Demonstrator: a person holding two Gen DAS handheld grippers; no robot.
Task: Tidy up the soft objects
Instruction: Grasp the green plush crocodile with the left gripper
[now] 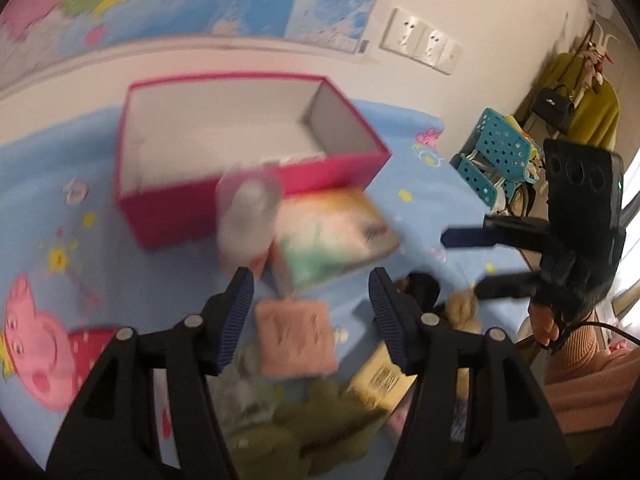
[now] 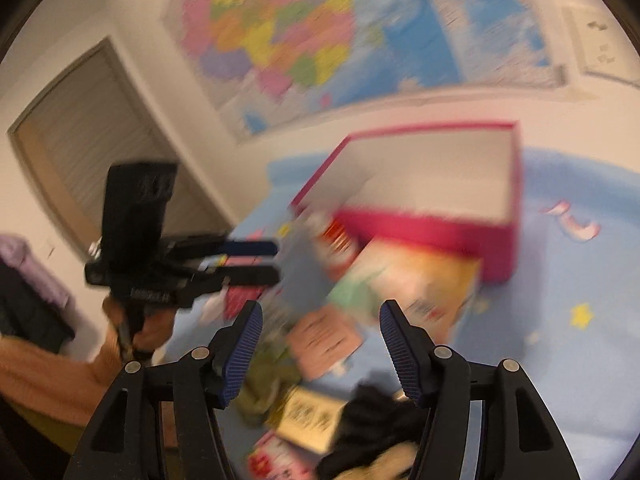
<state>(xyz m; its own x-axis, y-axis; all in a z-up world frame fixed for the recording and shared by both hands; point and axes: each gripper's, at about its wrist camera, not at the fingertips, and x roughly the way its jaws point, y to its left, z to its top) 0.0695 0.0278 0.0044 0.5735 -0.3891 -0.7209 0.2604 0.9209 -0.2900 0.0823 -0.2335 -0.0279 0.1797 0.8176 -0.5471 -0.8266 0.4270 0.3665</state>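
Both grippers' jaws stand apart, empty, over the pink pad (image 1: 296,336); only the left view shows the teal basket (image 1: 496,152), only the right a door (image 2: 100,140).

Both wrist cams looked forward and down, close over bed (image 1: 48,168); shared pink box (image 1: 240,152), wall map (image 2: 304,40), each other's gripper.

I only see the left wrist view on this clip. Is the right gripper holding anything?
Observer: No. The right gripper is open, with nothing gripped.
Operator: What lies nearest to it?
Observer: A black cloth, low in the right wrist view, partly hidden by the gripper's right side.
Operator: Anything behind the left gripper?
Observer: A slatted door stands in the wall behind the left gripper.
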